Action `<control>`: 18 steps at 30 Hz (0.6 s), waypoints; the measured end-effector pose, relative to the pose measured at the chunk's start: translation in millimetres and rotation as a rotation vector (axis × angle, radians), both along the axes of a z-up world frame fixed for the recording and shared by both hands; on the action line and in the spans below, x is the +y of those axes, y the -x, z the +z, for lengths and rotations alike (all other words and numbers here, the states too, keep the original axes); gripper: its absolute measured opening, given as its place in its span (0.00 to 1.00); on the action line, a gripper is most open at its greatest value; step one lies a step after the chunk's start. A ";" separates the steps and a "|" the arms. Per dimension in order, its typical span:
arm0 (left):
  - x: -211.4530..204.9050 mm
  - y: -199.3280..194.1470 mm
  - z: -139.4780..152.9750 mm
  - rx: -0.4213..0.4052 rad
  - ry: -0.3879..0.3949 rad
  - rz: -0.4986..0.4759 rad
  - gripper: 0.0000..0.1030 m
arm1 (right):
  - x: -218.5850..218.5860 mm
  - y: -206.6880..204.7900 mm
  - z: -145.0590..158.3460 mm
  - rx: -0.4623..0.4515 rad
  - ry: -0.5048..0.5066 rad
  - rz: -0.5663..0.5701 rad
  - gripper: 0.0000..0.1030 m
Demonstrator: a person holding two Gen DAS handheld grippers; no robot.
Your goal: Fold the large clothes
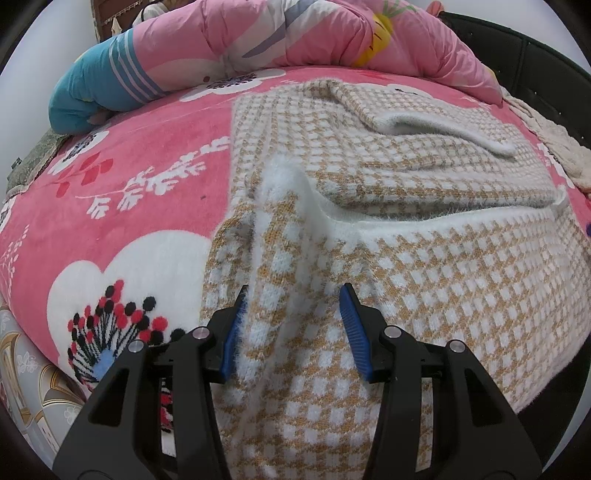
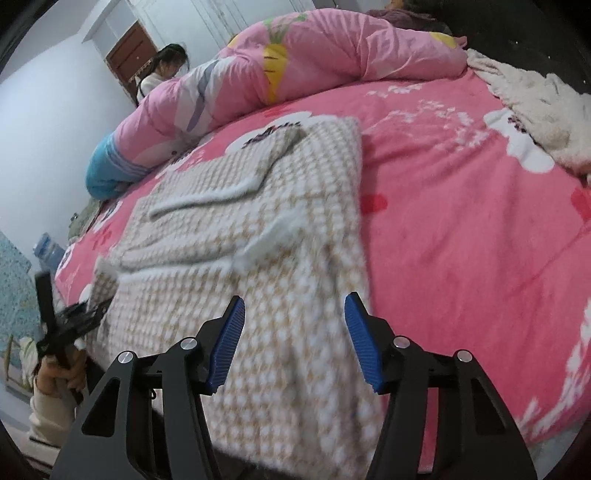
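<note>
A tan-and-white checked knit sweater [image 1: 406, 229] lies spread on the pink bed, both sleeves folded across its body. It also shows in the right wrist view [image 2: 288, 236]. My left gripper [image 1: 293, 325] is open over the sweater's near left part; a raised fold of knit with a white fuzzy cuff [image 1: 280, 177] runs between its blue pads, touching the left pad. My right gripper [image 2: 295, 332] is open above the sweater's near right edge, holding nothing. The left gripper [image 2: 77, 317] appears at the left of the right wrist view.
The pink flowered blanket [image 1: 129, 192] covers the bed. A rolled pink quilt [image 1: 295, 33] lies along the far side, with a blue end [image 1: 92, 88]. A cream fleece throw [image 2: 535, 107] lies at the far right. A person [image 2: 162, 70] stands by a door.
</note>
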State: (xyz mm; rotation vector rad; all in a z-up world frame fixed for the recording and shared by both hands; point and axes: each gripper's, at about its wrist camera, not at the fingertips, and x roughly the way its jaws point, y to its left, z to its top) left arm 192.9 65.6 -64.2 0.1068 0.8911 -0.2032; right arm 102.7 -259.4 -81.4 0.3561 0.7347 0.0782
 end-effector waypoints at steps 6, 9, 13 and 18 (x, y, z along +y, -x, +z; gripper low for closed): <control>1.7 0.4 -1.1 0.004 0.011 -0.003 0.46 | 2.2 -42.3 -18.4 0.082 0.010 0.032 0.54; 2.8 1.5 -1.6 0.006 0.014 -0.005 0.46 | 4.4 -27.5 -21.9 0.107 0.006 0.047 0.54; 3.3 2.0 -2.1 0.006 0.010 -0.006 0.46 | 4.9 5.2 -18.9 0.118 -0.024 0.081 0.54; 2.4 0.4 -1.8 0.008 0.007 -0.005 0.47 | 13.6 6.4 -7.9 0.115 -0.039 0.159 0.54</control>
